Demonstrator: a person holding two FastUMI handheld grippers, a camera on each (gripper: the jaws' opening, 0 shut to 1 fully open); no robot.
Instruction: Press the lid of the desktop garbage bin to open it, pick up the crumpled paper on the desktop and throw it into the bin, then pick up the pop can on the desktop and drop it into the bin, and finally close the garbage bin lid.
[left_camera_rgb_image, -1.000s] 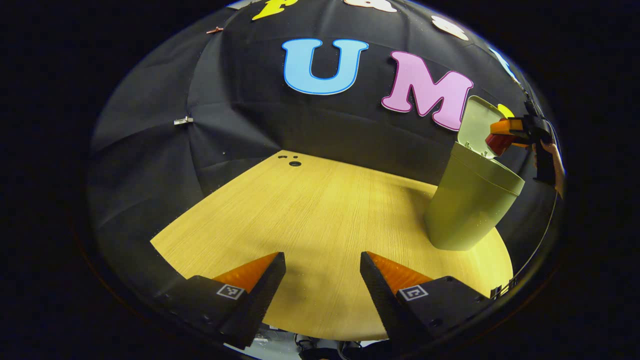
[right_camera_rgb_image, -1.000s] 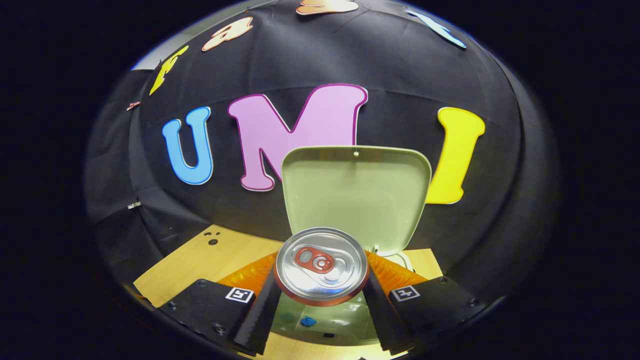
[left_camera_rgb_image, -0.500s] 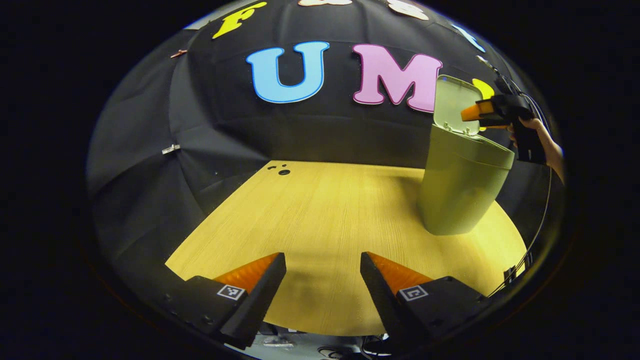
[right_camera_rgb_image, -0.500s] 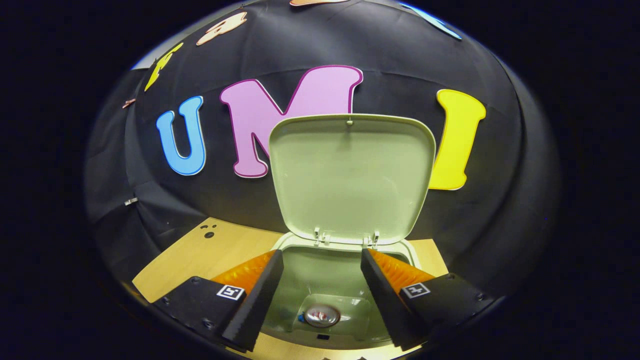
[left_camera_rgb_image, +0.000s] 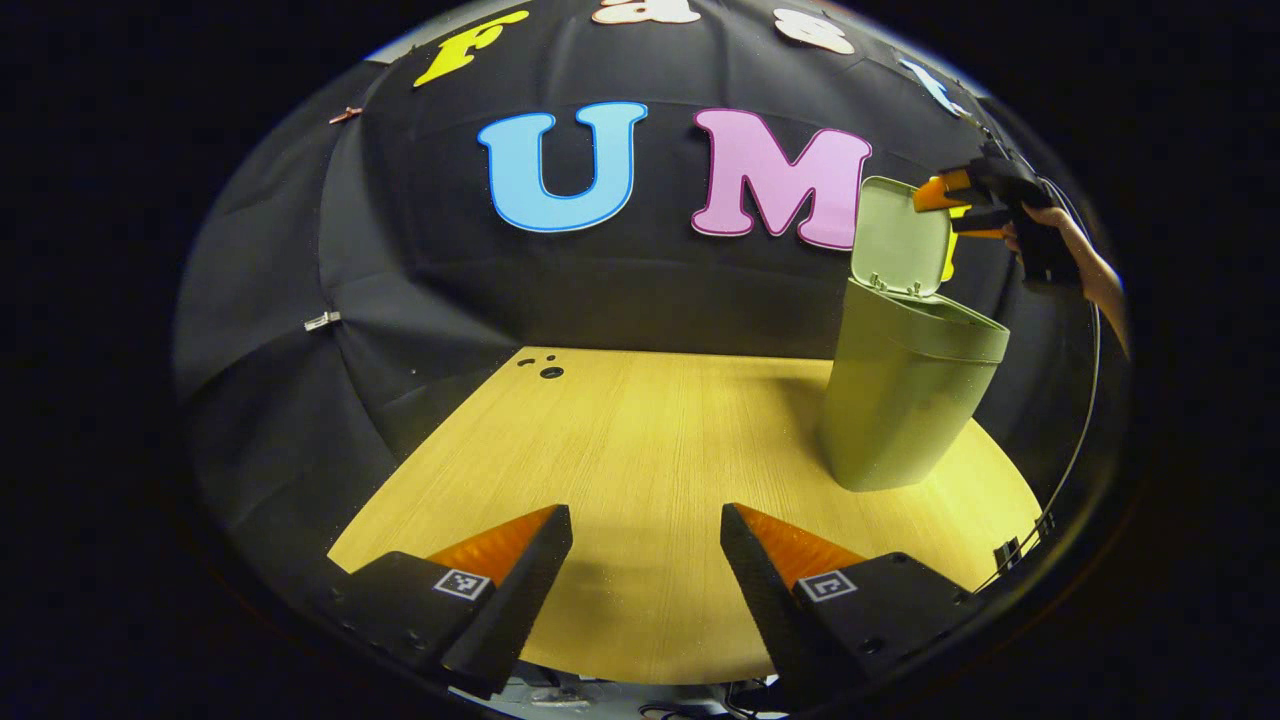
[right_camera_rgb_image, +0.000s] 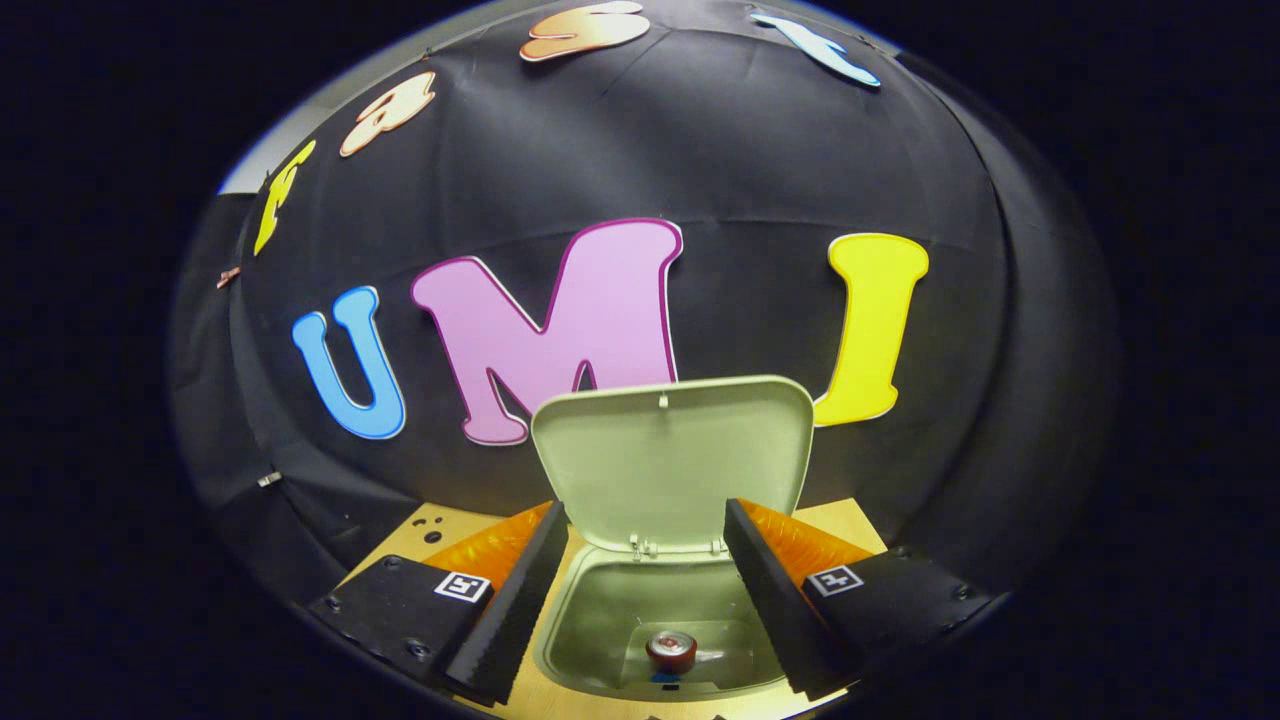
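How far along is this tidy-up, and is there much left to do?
Nearly finished. The pop can lies at the bottom of the bin, and no crumpled paper is left on the desktop, though I cannot pick it out inside. Both the right claw, above the bin's mouth, and the left claw are open and hold nothing. The lid stands upright, so closing it remains.

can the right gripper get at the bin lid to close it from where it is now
Probably yes. The right gripper hangs open above the bin, facing the upright lid with nothing between them. The pop can already lies inside the bin, out of the way.
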